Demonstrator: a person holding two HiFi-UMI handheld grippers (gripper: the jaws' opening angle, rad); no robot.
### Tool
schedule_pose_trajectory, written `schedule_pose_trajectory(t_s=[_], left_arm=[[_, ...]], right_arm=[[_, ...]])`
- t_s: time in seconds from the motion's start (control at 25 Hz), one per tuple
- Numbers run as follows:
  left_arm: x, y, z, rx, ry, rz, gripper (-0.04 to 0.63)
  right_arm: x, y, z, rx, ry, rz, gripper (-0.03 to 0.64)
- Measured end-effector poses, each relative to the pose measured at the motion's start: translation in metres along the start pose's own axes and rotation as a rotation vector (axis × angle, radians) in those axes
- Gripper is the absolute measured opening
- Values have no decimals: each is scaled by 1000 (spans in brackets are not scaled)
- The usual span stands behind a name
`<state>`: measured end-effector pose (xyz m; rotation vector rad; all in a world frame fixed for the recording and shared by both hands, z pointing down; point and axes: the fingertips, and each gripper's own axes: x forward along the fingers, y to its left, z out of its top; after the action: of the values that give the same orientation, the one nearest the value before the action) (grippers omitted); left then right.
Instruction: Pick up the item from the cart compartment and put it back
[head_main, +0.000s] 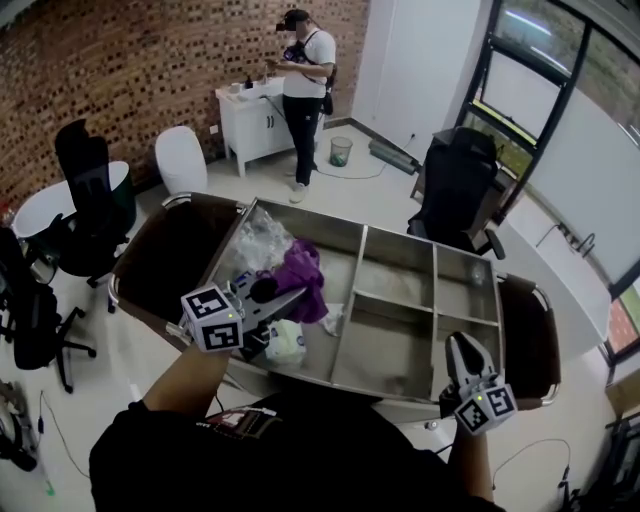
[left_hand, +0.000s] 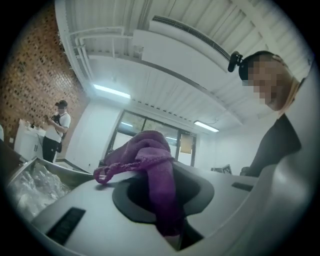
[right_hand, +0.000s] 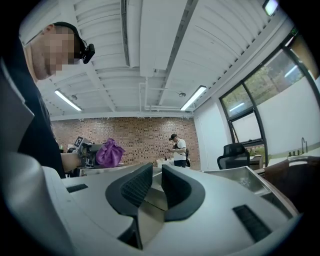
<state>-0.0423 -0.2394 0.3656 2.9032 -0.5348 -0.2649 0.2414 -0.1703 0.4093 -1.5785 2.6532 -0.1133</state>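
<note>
Purple cloth (head_main: 306, 276) is clamped in the left gripper (head_main: 284, 297) and held above the left compartment of the cart (head_main: 420, 240), over the plastic wrapping (head_main: 258, 238). Pick-up is judged complete; putting it back is left. The right gripper (head_main: 466, 352) is held empty, jaws narrowly apart.

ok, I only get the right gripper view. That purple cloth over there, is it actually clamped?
Observer: Yes. The left gripper view shows the purple cloth pinched between the left hand-held gripper's jaws.
Operator: Over what?
Observer: Head view: over the cart's left compartment, where a clear plastic bag lies.
Operator: And where's my right one?
Observer: Head view: the right hand-held gripper sits at the cart's near right corner.
</note>
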Motion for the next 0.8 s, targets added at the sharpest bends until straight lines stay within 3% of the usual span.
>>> schedule_pose_trajectory(t_s=[0.56,0.8], left_arm=[[6,-15,2,-11,12,-64,71],[24,0,8,33,48,-55,71]], right_arm=[[-6,0,-3,3,2,-12,63],[-9,-1,-5,17,-10,-19,63]])
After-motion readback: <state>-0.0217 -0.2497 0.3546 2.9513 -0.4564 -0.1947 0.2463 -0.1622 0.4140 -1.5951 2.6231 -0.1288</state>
